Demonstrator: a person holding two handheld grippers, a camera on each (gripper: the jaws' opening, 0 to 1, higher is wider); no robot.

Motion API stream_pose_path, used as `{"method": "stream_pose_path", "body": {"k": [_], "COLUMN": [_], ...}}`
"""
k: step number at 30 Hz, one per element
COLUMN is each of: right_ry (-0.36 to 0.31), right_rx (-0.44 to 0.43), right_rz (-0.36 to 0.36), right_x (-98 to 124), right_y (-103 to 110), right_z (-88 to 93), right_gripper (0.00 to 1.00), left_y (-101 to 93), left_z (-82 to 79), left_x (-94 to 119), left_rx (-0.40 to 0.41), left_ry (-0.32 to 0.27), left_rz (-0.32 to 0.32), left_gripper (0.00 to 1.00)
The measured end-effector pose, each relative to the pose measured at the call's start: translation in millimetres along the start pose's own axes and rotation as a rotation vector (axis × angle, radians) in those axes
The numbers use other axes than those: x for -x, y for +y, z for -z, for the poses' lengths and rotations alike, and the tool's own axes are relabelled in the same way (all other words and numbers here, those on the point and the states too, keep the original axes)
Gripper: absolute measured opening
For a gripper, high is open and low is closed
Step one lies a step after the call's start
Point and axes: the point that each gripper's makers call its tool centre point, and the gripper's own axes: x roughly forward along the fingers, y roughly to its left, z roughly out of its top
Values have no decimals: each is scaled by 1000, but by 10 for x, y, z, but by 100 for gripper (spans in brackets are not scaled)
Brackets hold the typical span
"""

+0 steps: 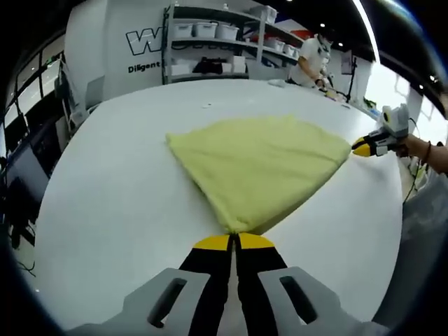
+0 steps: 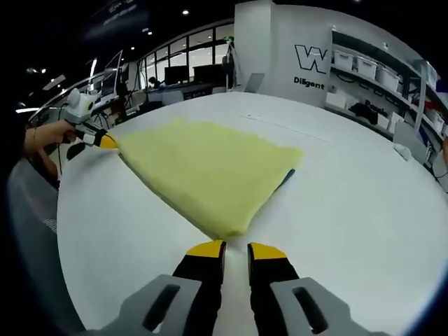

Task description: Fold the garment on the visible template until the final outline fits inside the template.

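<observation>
Your garment [image 1: 259, 168] lies spread on the table [image 1: 119, 203]. Your left gripper [image 1: 234, 241] sits at its near corner in the left gripper view, jaws together on the cloth; your right gripper [image 1: 361, 148] is at the far right corner. In the right gripper view, a template [image 2: 287, 178] edge shows under the garment's right side. Shelves [image 1: 217, 42] stand behind the table.
</observation>
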Motion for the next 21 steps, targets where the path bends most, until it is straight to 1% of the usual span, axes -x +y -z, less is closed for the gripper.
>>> {"method": "stream_pose_path", "body": {"k": [4,6,8,13,17,21], "right_ry": [-2,-20,-27,-38,-51,-46], "right_rx": [27,23,14,-10,-30,-29], "right_rz": [-18,-40,-46,-69,-79,-89], "right_x": [-39,-63,-78,-147,-155,-150], "right_y": [9,38,46,62,76,76], "right_z": [-7,-44,-58,-63,-76,-70], "right_gripper": [11,12,12,5,1,0], "left_y": [13,16,13,6,16,23], "left_z": [8,13,16,26,29,24], "left_x": [-10,-19,-22,-23,-27,-29], "left_rx": [-11,-12,-12,-11,-1,-7], "left_ry": [7,12,13,18,21,24], "left_rz": [0,-1,0,1,1,-4], "left_gripper": [7,7,7,7,7,7]}}
